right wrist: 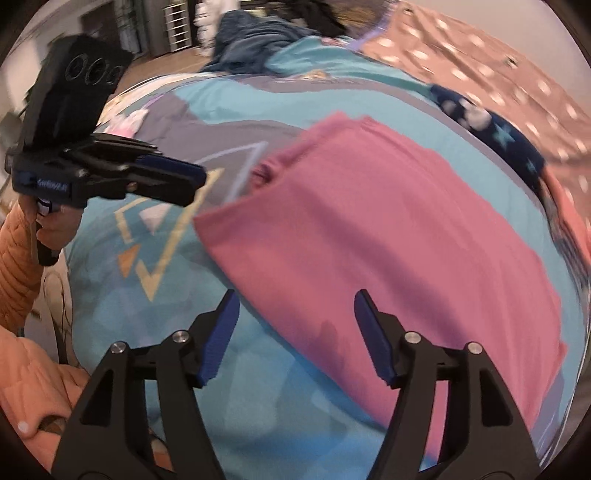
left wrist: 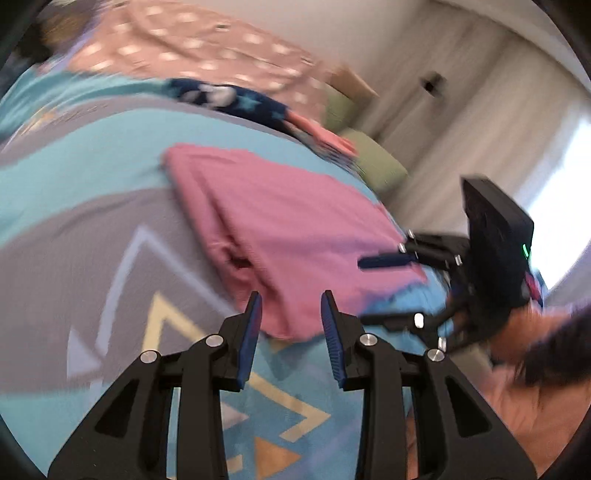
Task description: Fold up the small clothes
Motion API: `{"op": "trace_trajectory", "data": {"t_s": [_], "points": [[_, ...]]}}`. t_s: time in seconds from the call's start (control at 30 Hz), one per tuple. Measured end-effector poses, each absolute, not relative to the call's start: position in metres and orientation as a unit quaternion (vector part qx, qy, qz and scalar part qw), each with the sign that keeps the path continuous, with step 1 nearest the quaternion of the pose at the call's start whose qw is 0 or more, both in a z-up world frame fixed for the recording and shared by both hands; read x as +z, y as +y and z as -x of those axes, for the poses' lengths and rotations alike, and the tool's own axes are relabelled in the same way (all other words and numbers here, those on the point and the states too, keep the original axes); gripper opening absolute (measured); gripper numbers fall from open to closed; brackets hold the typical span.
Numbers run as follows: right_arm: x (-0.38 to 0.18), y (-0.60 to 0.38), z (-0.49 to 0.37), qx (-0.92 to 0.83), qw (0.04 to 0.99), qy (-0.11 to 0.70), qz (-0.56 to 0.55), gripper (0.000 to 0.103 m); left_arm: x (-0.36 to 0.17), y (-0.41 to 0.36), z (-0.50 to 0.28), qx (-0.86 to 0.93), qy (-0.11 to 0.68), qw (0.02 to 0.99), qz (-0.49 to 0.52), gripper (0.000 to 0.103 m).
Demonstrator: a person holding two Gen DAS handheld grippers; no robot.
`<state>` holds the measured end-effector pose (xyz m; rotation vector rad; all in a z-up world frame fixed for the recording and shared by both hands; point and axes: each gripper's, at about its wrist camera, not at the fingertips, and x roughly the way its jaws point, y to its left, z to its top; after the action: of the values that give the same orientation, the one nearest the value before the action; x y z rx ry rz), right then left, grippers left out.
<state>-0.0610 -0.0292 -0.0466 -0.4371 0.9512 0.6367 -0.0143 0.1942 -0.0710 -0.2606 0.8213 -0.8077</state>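
Observation:
A pink garment (left wrist: 280, 229) lies folded flat on a blue and grey patterned bedspread (left wrist: 92, 166). It also shows in the right wrist view (right wrist: 388, 229). My left gripper (left wrist: 291, 306) is open and empty, its fingertips just above the garment's near edge. It also shows from the side at the left of the right wrist view (right wrist: 192, 181). My right gripper (right wrist: 293, 306) is open and empty, above the garment's near edge. It shows at the right of the left wrist view (left wrist: 373, 284), beside the garment's right corner.
A dark blue star-patterned cloth (left wrist: 229, 98) and a coral piece (left wrist: 325, 136) lie behind the garment. A pink spotted cover (left wrist: 184, 44) lies farther back. Green cushions (left wrist: 373, 162) sit by the bed's far edge. A blue clothes pile (right wrist: 251, 33) lies at the bed's end.

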Motion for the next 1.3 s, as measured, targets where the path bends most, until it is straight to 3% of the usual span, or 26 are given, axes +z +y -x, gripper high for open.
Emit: {"op": "trace_trajectory", "data": {"t_s": [0.2, 0.43, 0.63, 0.77, 0.8, 0.83, 0.97, 1.17, 1.27, 1.3], "points": [[-0.045, -0.056, 0.069, 0.256, 0.837, 0.454, 0.167, 0.070, -0.104, 0.183, -0.025, -0.423, 0.450, 0.778, 0.115, 0.035], [-0.047, -0.060, 0.070, 0.235, 0.840, 0.464, 0.158, 0.071, -0.087, 0.185, -0.026, -0.515, 0.403, 0.750, 0.093, 0.035], [-0.047, -0.053, 0.070, 0.239, 0.841, 0.460, 0.154, 0.071, -0.108, 0.166, -0.034, -0.511, 0.451, 0.729, 0.065, 0.036], [-0.048, -0.050, 0.069, 0.236, 0.840, 0.463, 0.153, 0.071, -0.106, 0.169, -0.035, -0.518, 0.441, 0.728, 0.086, 0.036], [-0.049, -0.049, 0.068, 0.234, 0.840, 0.465, 0.154, 0.071, -0.104, 0.170, -0.033, -0.522, 0.435, 0.729, 0.086, 0.025], [-0.049, -0.049, 0.068, 0.233, 0.840, 0.465, 0.154, 0.071, -0.104, 0.171, -0.029, -0.531, 0.432, 0.724, 0.088, 0.001], [-0.048, -0.051, 0.071, 0.233, 0.843, 0.460, 0.153, 0.073, -0.106, 0.179, 0.000, -0.515, 0.427, 0.741, 0.056, 0.001], [-0.052, -0.042, 0.070, 0.244, 0.839, 0.462, 0.151, 0.073, -0.121, 0.207, -0.009, -0.482, 0.443, 0.743, 0.139, 0.001], [-0.054, -0.024, 0.080, 0.271, 0.834, 0.448, 0.176, 0.073, -0.117, 0.208, -0.006, -0.466, 0.429, 0.759, 0.149, 0.015], [-0.055, -0.016, 0.083, 0.281, 0.831, 0.442, 0.187, 0.073, -0.115, 0.210, -0.005, -0.462, 0.423, 0.764, 0.157, 0.025]]}}
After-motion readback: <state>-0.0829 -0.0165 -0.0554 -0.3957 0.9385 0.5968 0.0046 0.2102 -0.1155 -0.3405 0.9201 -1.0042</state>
